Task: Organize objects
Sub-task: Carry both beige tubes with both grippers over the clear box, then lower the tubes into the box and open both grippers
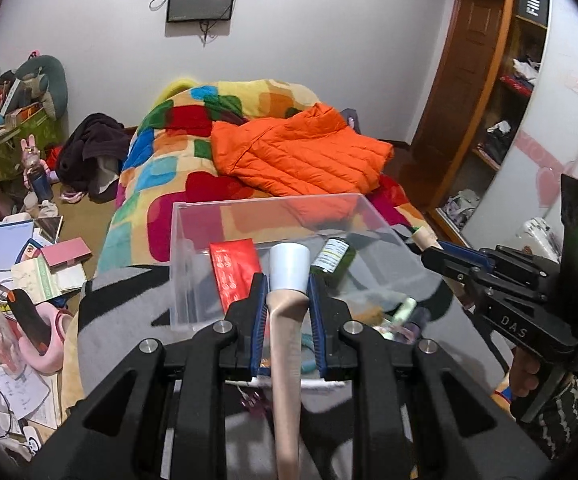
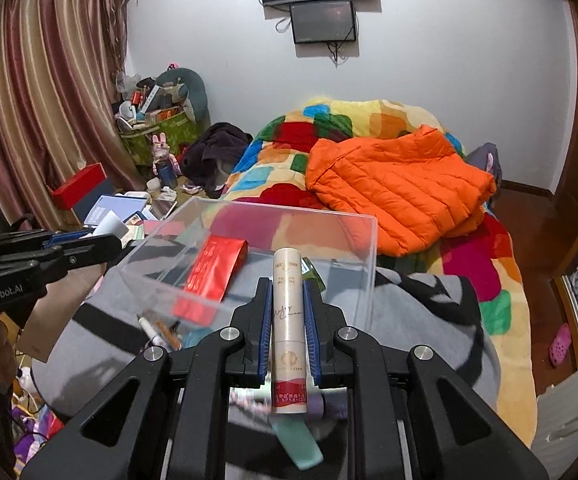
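Bedroom, grey blanket at the bed's foot: clear plastic box (image 2: 249,240) straight ahead of both, left claw (image 1: 287,280) clenched on a white-capped beige tube (image 1: 285,320), right claw (image 2: 287,300) clenched on a cream cosmetic tube (image 2: 289,320), long axes pointing boxward, right claw nearer the rim

One clear box (image 2: 329,216), two tubes (image 1: 285,344) (image 2: 289,320), one red packet (image 2: 213,276).

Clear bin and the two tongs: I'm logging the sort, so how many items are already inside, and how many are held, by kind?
In the clear bin:
Red packet: 1
Green bottle: 1
Held in tongs:
Beige tube with white cap, left tongs: 1
Cream cylinder tube, right tongs: 1
Total: 4
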### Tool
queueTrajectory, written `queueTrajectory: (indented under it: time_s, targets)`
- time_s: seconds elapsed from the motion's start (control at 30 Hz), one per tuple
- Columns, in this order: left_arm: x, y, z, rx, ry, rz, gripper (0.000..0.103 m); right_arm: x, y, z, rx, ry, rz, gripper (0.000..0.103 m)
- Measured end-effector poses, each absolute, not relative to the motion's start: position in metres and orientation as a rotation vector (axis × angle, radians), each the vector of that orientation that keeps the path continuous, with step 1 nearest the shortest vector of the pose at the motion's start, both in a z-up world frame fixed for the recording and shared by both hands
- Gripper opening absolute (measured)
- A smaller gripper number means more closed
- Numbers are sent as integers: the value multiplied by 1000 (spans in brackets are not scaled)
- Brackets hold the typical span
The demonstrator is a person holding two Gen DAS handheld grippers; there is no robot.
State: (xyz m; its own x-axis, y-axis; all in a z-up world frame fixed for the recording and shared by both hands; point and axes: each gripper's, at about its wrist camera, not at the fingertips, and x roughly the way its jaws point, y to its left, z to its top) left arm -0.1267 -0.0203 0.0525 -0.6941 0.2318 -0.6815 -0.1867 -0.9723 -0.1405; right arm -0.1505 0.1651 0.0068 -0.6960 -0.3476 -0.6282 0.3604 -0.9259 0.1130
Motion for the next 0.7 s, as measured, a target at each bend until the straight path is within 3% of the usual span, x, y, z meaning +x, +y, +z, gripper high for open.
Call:
queueTrajectory:
  time_s: [0.7]
  targets:
    - [-228, -6, 12, -1328, -96, 2561, 19, -237, 141, -44, 1222, 120, -2534, 14]
